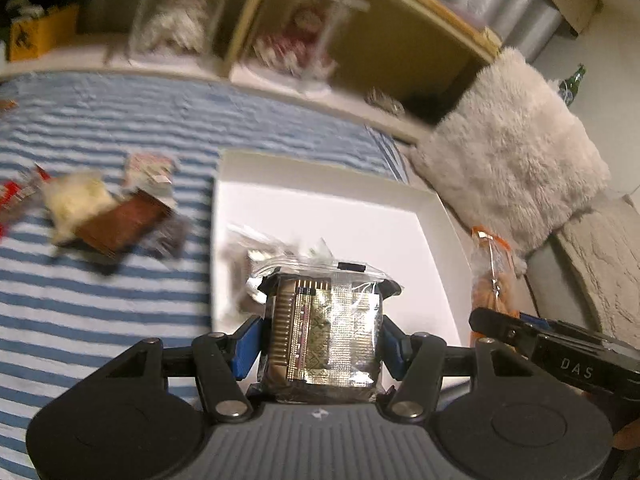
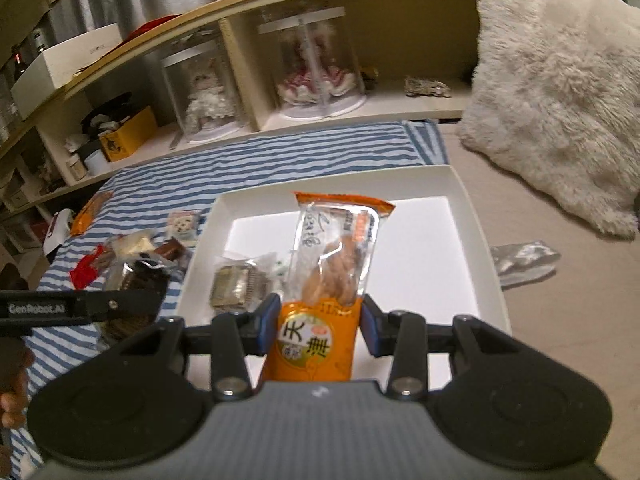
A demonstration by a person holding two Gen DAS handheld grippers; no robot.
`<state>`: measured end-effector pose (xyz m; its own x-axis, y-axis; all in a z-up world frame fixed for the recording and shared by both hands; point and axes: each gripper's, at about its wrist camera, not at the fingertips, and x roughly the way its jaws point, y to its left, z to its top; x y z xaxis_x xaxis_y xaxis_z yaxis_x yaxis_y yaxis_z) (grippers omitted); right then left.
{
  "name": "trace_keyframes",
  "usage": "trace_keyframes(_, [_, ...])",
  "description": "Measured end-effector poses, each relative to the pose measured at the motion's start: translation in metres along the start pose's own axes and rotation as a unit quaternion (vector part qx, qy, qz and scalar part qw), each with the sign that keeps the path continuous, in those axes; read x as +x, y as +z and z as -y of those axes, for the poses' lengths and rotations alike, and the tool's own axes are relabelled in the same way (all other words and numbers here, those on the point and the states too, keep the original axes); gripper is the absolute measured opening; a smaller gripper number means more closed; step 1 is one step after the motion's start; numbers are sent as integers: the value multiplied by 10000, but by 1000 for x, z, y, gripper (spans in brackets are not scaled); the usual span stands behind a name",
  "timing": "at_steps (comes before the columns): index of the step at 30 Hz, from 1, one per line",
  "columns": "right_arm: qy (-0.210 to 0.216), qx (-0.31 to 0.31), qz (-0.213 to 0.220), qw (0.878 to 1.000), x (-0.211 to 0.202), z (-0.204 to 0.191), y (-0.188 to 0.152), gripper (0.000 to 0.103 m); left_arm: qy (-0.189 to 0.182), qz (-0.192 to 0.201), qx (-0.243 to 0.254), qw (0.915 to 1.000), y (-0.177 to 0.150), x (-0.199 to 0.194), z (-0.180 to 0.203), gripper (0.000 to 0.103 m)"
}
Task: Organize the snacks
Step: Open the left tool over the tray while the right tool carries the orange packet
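left wrist: left gripper (image 1: 324, 320) clamped on a gold cake (image 1: 320, 336) in clear wrap, hanging over the tray's near edge
right wrist: right gripper (image 2: 320, 320) clamped on the low end of an orange twist pack (image 2: 340, 256), most of it sticking out over the tray
risk: wrap's slick, so the cake could slide out, i'd guess. the long pack may droop or catch the rim
crowding: both grippers sit close together, might bump
tray (image 2: 476, 216): white, holds one gold cake (image 2: 234, 288) plus a clear wrapper, mostly bare
cloth (image 2: 160, 184): loose snack pile (image 2: 136, 256) on the stripes, left of the tray
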<state>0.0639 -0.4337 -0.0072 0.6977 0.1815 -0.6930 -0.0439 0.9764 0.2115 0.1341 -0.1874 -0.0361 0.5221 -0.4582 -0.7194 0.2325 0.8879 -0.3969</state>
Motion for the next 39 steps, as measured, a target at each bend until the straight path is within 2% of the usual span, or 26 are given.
trace_keyframes(3, [-55,8,-46,10000,3,10,-1,48,-28,-372,-73,9993,-2,20,6,61])
trace_keyframes(7, [-103,37,-123,9999,9,21,-3,48,140,-803,-291,9962,-3,43,4,61])
trace_keyframes(13, [-141,4,-262,9996,22,31,-3,48,632,-1069,-332,9917,0,71,-5,61])
trace_keyframes(16, [-155,-3,-287,9995,28,36,0,48,908,-1063,-232,9899,0,81,-10,61])
trace_keyframes(19, [-154,-13,-328,9993,36,37,3,48,940,-1045,-229,9898,1,90,-9,61])
trace_keyframes(28, [-39,-172,-571,9982,70,22,5,48,1104,-574,-15,9922,21,104,-7,61])
trace_keyframes(39, [34,181,-720,9972,97,12,4,48,1149,-884,454,9884,-2,90,3,62])
